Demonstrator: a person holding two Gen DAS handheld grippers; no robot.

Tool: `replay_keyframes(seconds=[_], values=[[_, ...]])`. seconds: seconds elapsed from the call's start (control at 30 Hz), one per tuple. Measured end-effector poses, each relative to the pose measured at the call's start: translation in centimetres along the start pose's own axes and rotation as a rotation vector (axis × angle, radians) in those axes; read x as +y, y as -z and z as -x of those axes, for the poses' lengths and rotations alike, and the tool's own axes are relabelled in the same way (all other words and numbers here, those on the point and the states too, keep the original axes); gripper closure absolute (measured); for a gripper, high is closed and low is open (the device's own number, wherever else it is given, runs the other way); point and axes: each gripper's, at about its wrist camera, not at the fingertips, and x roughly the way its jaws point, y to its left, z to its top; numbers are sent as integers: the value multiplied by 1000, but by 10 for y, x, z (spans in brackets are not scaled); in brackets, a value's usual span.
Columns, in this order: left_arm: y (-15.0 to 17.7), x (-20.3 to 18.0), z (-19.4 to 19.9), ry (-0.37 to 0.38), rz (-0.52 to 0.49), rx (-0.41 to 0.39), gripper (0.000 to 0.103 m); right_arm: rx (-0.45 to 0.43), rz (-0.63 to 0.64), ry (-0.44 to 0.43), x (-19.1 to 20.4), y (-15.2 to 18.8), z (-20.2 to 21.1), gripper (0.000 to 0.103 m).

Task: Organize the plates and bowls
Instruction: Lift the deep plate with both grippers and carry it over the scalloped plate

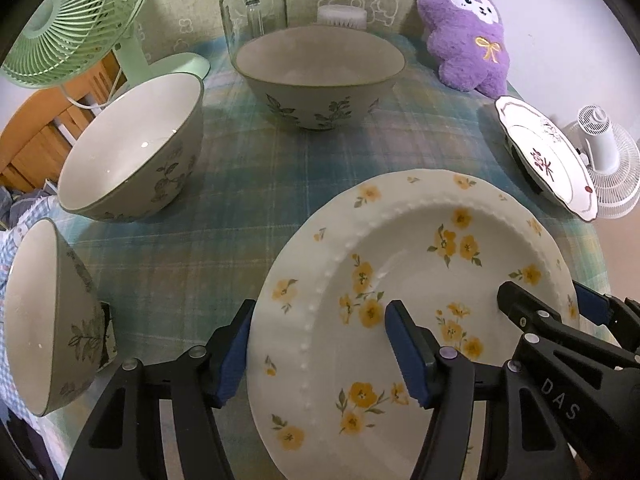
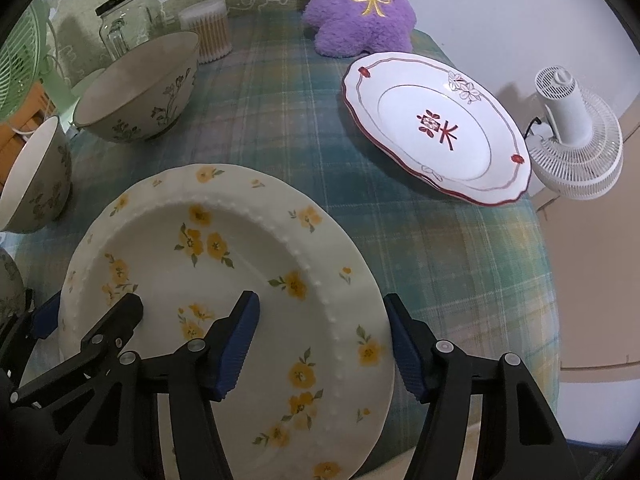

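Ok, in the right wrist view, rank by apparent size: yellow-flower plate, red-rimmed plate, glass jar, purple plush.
1. yellow-flower plate, though it lies nearest the camera
2. red-rimmed plate
3. purple plush, top cut off by the frame, so unsure
4. glass jar

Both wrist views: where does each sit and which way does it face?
Left wrist: on the left gripper, looking steeply down; its jaws straddle the left rim of the round white plate with yellow flowers; right gripper shows too.
Right wrist: on the right gripper, steeply down; jaws straddle that plate's right rim.
Shared: the plate, purple plush toy, red-rimmed plate.
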Motion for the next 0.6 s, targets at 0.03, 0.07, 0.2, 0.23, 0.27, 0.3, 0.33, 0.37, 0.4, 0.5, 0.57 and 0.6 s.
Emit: replay_keyframes(seconds=[0.03,0.07,0.2,0.23,0.27,0.3,0.33,0.37,0.4,0.5,0.57,0.6], values=[[0,0,2,0,0,-2,38,-1,-3,0,0,1,2,36],[0,0,4,-1,1,-7,38,-3,-4,-1,1,2,4,36],[1,1,13,-3,0,-21,38,-16,-3,-4,3,2,13,36],[1,2,17,-4,-1,-27,38,-21,-3,-4,3,2,16,36],[1,3,20,-4,-2,-31,38,-26,-3,-3,4,2,20,36],[1,4,24,-3,-3,-36,38,-31,-3,-2,4,2,23,36],[1,4,27,-3,-4,-40,38,-37,-5,0,5,3,27,36],[1,5,30,-1,-4,-45,38,-40,-7,2,5,3,32,36],[1,5,34,1,-5,-50,38,-44,-9,4,4,3,35,36],[4,4,42,9,-12,-63,38,-57,-15,13,2,6,48,36],[7,1,49,14,-19,-70,38,-63,-28,21,0,9,57,36],[8,1,51,16,-24,-75,38,-65,-33,23,-2,10,60,36]])
